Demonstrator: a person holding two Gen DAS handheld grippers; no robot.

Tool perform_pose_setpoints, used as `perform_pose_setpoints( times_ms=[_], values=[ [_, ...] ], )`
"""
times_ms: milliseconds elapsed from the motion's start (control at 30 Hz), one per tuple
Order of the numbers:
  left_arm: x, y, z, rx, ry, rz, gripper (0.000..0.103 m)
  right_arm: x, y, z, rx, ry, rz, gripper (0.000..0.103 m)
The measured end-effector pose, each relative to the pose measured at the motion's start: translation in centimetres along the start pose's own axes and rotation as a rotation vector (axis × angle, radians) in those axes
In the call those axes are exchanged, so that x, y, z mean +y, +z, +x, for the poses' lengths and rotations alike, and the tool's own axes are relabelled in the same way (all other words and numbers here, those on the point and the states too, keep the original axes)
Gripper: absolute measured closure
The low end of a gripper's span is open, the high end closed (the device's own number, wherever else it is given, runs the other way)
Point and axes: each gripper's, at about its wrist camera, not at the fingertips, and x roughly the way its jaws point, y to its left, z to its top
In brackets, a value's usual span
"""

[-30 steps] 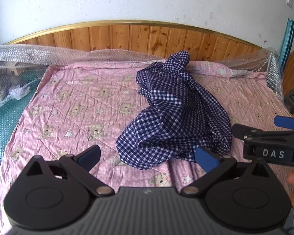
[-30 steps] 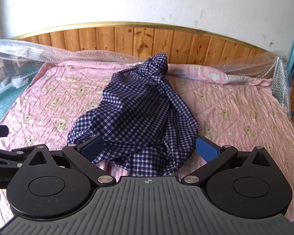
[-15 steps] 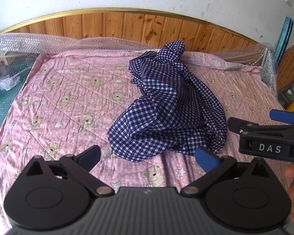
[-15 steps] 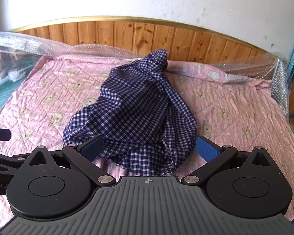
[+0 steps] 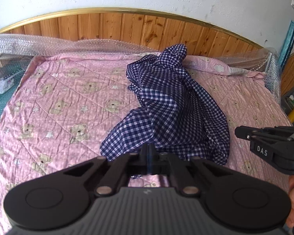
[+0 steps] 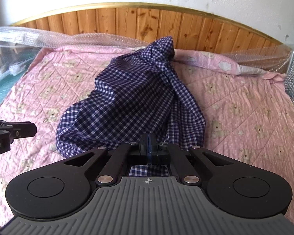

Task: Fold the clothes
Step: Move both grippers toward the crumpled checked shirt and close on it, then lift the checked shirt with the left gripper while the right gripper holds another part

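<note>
While the navy-and-white checked cotton garment (image 5: pixel 166 113) is lying crumpled in a loose heap in the middle of the pink quilted bedspread printed with bears (image 5: pixel 54 107), its far end bunched against the wooden headboard (image 5: pixel 127 27), we are holding both tongs low at its near hem. A moment ago both were spread wide; now the left gripper (image 5: pixel 149 156) and the right gripper (image 6: pixel 148 148) are each pressed fully together. Whether cloth is pinched between them, we cannot tell. We are judging this as a grasp attempt at the hem, before spreading the garment flat.
</note>
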Motion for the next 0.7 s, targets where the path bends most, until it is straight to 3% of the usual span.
perform_pose_setpoints(
  times_ms=[133,200,233,267,333,633,700],
  values=[
    [-0.4,1.0,2.0,0.032,0.009,-0.008,0.102,-1.4,0.7,1.9,0.026,-0.006,0.013,0.101],
    [-0.3,1.7,3.4,0.061,0.009,-0.033,0.085,-2.2,1.0,3.2,0.044,-0.028,0.013,0.073],
    [-0.3,2.1,4.1,0.070,0.013,-0.044,0.050,-2.6,1.2,3.8,0.048,-0.037,0.010,0.040],
    [-0.4,2.5,4.8,0.068,0.029,-0.049,0.016,-3.0,1.2,4.4,0.042,-0.042,0.004,0.020],
    [-0.8,3.0,6.2,0.045,0.056,-0.051,0.000,-3.9,1.4,5.7,0.051,-0.053,-0.007,0.017],
    [-3.3,4.0,18.0,0.210,0.178,0.018,0.000,-8.0,1.1,12.1,0.166,-0.043,0.008,0.014],
    [-3.4,3.5,19.7,0.244,0.177,0.027,0.015,-8.8,1.0,13.3,0.189,-0.039,0.019,0.014]
  ],
)
